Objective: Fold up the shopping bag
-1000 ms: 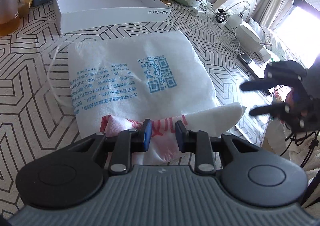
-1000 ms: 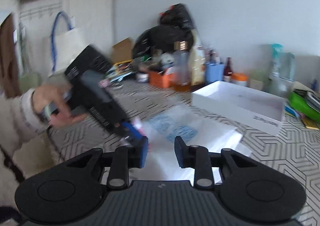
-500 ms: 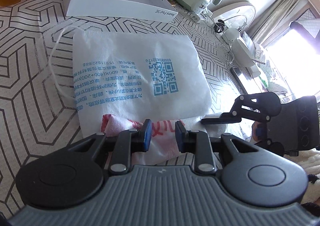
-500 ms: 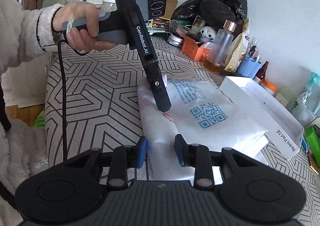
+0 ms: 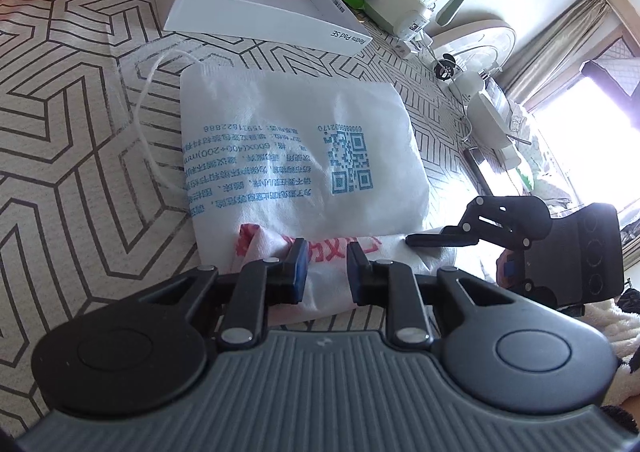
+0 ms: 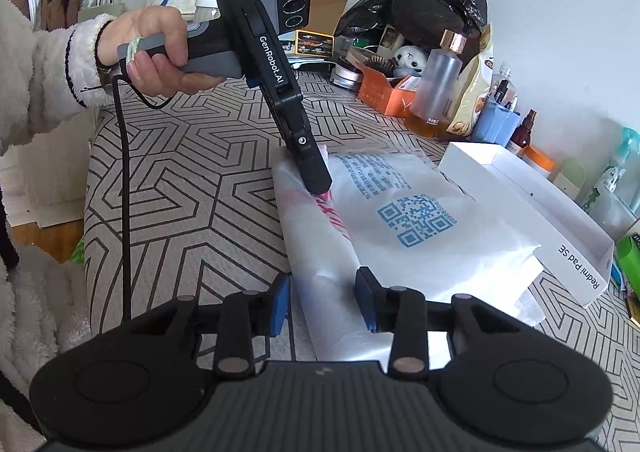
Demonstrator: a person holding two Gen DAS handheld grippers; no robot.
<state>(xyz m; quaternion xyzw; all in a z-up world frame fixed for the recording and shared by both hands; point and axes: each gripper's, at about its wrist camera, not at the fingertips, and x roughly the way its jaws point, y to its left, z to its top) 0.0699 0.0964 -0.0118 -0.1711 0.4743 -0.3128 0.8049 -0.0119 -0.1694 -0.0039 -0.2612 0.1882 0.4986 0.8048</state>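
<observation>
A white shopping bag [image 5: 296, 156] with blue print and a QR code lies folded flat on the patterned tabletop; it also shows in the right wrist view [image 6: 420, 236]. Its near edge carries red print and is rolled up. My left gripper [image 5: 323, 266] is open, its fingers straddling that red-printed edge; in the right wrist view [image 6: 318, 188] its tips press down on the bag. My right gripper [image 6: 323, 298] is open over the bag's near end, fingers either side of the fold. In the left wrist view it [image 5: 416, 240] reaches in from the right at the bag's corner.
A white Redmi Pad SE box lid [image 5: 256, 8] [image 6: 532, 204] stands just beyond the bag. Bottles, jars and an orange box [image 6: 384, 90] crowd the far side. A fan and kettle [image 5: 472, 48] stand at the table's far right edge. A phone [image 5: 478, 168] lies beside the bag.
My right gripper has swung down from the room view to the bag's end and opened wider. My left gripper stayed at the red-printed edge and opened slightly.
</observation>
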